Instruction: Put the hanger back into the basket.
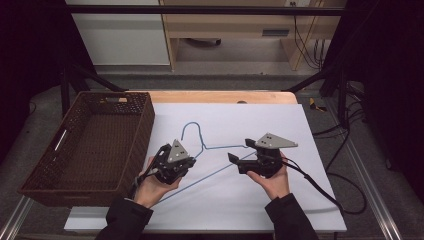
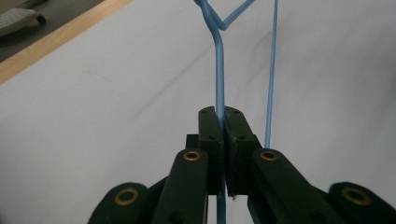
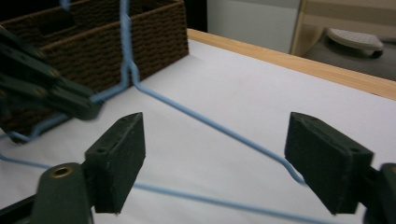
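Pinching hanger (image 2: 219, 70) (corner hidden), left gripper (image 2: 223, 149)

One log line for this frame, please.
left gripper: shut on hanger | right gripper: open, around hanger's arm | basket: left of the hanger | hanger: on white sheet

text: none legible | labels: none | numbers: none

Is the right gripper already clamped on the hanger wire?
No. The right gripper has its jaws wide apart, with the blue hanger wire running free between them.
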Available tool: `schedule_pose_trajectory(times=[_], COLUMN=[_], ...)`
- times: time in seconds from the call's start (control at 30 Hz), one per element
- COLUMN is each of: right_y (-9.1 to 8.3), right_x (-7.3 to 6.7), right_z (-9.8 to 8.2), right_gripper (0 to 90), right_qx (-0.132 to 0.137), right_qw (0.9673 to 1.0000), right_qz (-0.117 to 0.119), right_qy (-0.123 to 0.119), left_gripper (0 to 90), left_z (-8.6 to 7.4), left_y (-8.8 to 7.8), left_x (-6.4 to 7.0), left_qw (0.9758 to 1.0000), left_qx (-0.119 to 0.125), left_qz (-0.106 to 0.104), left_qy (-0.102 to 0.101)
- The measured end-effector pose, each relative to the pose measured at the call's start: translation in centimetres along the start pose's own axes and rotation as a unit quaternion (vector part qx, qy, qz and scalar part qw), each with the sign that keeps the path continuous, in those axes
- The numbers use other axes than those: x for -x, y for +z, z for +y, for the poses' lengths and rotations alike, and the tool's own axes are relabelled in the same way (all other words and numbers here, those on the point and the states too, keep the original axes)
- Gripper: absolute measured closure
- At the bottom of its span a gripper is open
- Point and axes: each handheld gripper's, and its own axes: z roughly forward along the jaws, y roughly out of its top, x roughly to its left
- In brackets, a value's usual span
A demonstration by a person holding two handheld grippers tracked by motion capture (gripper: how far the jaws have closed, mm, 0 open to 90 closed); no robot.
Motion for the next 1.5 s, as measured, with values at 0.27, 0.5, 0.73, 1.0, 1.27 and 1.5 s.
schedule_pose_trajectory(times=[0.27, 0.5, 0.73, 1.0, 1.27, 1.5], right_y=[-2.2, -4.0, -5.1, -5.7, -6.2, -6.3], right_x=[1.7, 2.3, 3.3, 3.8, 4.0, 4.2], right_z=[-1.8, -2.6, -3.6, -4.4, -4.8, -4.9], right_gripper=[6.8, 4.2, 3.4, 3.3, 3.0, 2.7], right_qx=[-0.001, -0.001, 0.0, 0.001, -0.001, -0.001], right_qw=[0.9999, 0.9998, 0.9994, 0.9989, 0.9985, 0.9982], right_qz=[-0.01, -0.017, -0.029, -0.036, -0.046, -0.052], right_qy=[0.007, 0.006, 0.018, 0.031, 0.029, 0.03], left_gripper=[87.0, 87.1, 87.1, 87.1, 87.1, 87.1], left_z=[0.1, 0.3, 0.9, 1.9, 2.9, 3.6], left_y=[-1.3, -2.2, -3.0, -4.5, -6.1, -7.9], left_x=[-0.6, -1.0, -1.3, -1.8, -2.4, -3.5], left_qw=[0.9998, 0.9994, 0.9992, 0.9986, 0.9981, 0.9977], left_qx=[0.01, 0.019, 0.023, 0.036, 0.045, 0.054], left_qz=[0.012, 0.021, 0.028, 0.036, 0.04, 0.039], left_qy=[-0.008, -0.018, -0.014, -0.012, -0.011, -0.014])
